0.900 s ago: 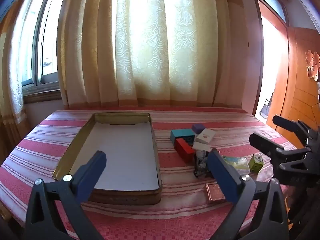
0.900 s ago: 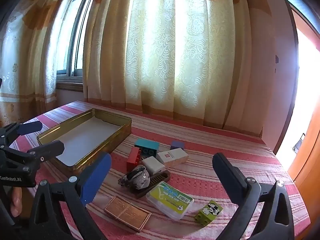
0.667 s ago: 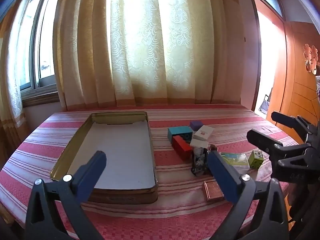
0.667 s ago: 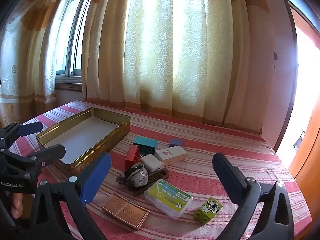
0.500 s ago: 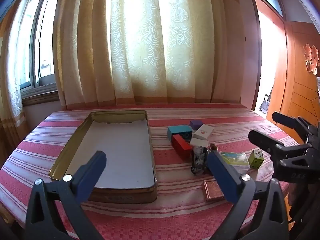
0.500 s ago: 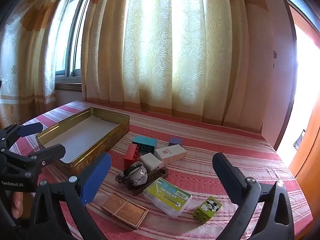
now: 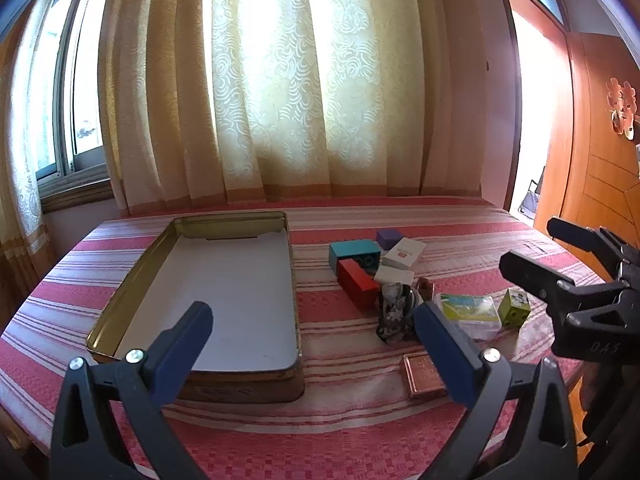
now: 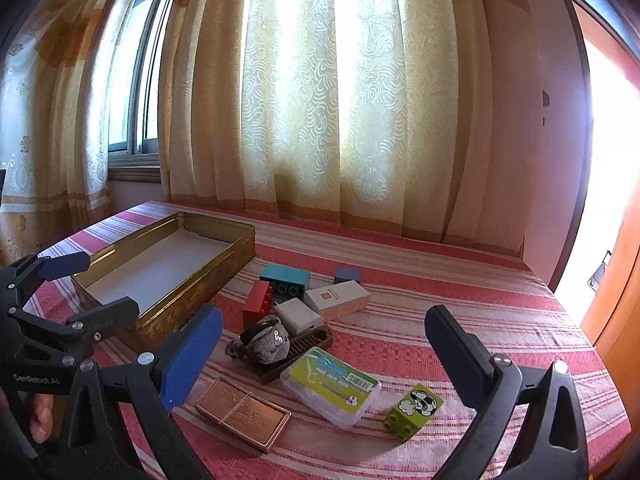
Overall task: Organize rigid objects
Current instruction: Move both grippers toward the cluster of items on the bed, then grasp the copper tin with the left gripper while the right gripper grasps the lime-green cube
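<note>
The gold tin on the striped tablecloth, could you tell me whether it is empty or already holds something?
Empty: the gold tin shows only its bare white floor in both views.

"GenRobot.AI" on the left gripper (image 8: pixel 76 288) body; "DAS" letters on the right gripper (image 7: pixel 536 252) body.

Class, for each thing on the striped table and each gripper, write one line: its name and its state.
Gold tin: open, no lid, nothing inside.
Teal brick: on its side, stud holes facing us.
Red brick: on the cloth, against the teal brick.
Green brick: lying apart, near the table edge.
Clear plastic case: closed, flat.
Copper plate: flat.
Left gripper: open, holding nothing.
Right gripper: open, holding nothing.
</note>
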`<state>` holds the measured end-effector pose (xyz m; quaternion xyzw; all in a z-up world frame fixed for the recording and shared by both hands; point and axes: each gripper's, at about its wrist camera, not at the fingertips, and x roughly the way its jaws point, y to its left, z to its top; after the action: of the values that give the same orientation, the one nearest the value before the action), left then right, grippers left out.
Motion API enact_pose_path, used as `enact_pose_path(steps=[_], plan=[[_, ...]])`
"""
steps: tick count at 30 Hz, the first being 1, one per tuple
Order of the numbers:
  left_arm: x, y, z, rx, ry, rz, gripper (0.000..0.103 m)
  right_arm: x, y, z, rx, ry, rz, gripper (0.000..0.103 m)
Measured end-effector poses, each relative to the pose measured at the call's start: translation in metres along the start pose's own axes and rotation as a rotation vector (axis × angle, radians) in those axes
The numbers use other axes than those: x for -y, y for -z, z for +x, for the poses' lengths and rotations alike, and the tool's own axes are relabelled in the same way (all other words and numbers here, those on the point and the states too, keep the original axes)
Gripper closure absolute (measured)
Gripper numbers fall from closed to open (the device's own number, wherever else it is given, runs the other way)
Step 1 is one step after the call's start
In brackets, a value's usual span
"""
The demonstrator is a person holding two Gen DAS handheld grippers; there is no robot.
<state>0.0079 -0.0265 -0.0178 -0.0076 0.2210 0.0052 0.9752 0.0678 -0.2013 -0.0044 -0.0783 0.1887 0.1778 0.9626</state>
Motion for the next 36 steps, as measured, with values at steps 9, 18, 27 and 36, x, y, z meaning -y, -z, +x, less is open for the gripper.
enact_pose_path(steps=[9,18,27,36], plan=[[0.011,0.002,0.005,-0.013,-0.001,0.021,0.000,0.008,0.008,0.003,-0.009,-0.003,0.025,0.001],[0.025,0.005,0.013,-0.033,0.006,0.047,0.000,0.018,0.016,0.005,-0.025,0.003,0.046,0.001],[0.041,0.006,0.020,-0.056,0.022,0.075,0.000,0.032,0.025,0.005,-0.034,0.013,0.071,0.001],[0.053,0.012,0.034,-0.111,0.056,0.090,0.000,0.052,0.041,0.010,-0.062,0.040,0.115,0.001]])
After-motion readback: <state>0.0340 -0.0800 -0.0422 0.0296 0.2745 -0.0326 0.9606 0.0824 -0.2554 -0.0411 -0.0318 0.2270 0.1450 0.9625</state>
